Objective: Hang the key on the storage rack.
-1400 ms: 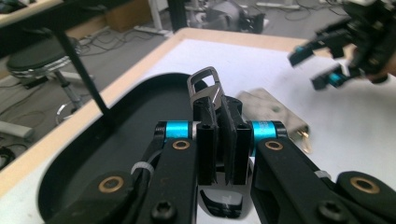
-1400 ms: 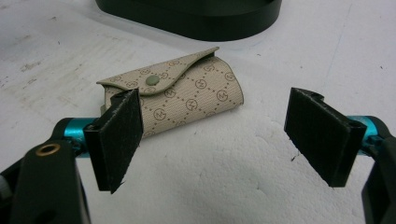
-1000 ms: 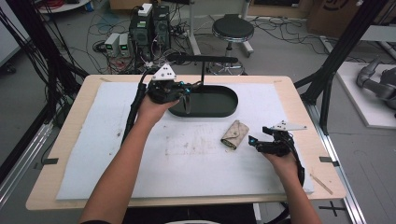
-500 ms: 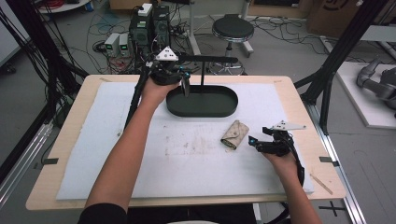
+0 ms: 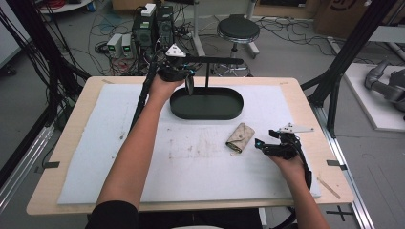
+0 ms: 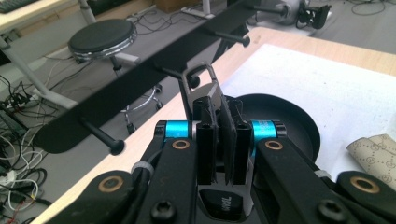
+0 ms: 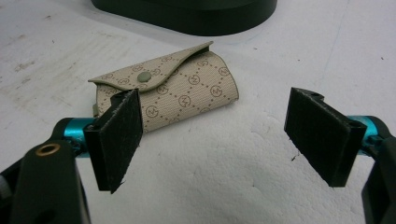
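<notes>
Key fob (image 6: 227,133) clamped between left fingers (image 6: 206,140), ring near rack peg (image 6: 196,80); right fingers (image 7: 116,135) wide.

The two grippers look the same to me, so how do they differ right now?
The left gripper has its jaws shut on a metal clip up by the black rack; the right gripper has its jaws wide open with nothing between them. The left is raised over the black tray, the right sits low by the beige pouch. Both have black pads.

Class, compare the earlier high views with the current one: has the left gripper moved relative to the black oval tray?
Yes. The left gripper has moved from over the oval tray toward the table's far edge, to the rack's bar.
</notes>
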`<state>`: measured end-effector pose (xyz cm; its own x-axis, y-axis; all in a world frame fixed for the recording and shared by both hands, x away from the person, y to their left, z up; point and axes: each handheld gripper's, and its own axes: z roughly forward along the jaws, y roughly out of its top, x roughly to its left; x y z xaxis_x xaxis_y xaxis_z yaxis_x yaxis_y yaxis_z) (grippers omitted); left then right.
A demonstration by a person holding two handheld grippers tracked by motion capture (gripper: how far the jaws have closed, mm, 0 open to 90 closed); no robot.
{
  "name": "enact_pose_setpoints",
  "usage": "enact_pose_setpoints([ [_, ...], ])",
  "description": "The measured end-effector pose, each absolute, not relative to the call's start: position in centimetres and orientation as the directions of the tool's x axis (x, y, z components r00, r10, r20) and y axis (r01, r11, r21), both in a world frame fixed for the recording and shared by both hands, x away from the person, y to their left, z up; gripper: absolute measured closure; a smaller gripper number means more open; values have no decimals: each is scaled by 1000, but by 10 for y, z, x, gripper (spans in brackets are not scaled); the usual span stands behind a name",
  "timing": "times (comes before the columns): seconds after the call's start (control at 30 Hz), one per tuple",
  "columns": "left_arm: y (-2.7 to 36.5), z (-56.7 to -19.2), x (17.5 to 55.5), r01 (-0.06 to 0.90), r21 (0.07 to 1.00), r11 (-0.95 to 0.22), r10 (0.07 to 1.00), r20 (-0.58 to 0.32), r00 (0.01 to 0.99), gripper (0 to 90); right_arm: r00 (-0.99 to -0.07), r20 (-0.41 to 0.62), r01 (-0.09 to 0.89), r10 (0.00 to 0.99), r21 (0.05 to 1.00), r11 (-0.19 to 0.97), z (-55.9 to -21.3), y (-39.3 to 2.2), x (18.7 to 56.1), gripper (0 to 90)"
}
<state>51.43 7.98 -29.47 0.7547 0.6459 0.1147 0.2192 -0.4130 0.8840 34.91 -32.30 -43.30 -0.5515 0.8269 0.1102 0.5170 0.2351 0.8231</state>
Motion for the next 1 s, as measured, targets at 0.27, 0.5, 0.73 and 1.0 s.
enact_pose_setpoints([
  [0.27,70,-304,520,232,868,-439,648,127,751,848,-552,111,515,826,824,234,-433,-322,349,200],
  [0.5,64,-306,526,241,863,-444,650,125,750,847,-553,111,513,826,826,233,-433,-323,349,200],
  [0.73,59,-310,532,249,859,-448,649,121,751,847,-552,116,516,826,825,229,-433,-323,349,200],
  [1.0,60,-314,538,272,862,-429,667,99,739,835,-553,115,516,825,825,231,-433,-324,349,200],
])
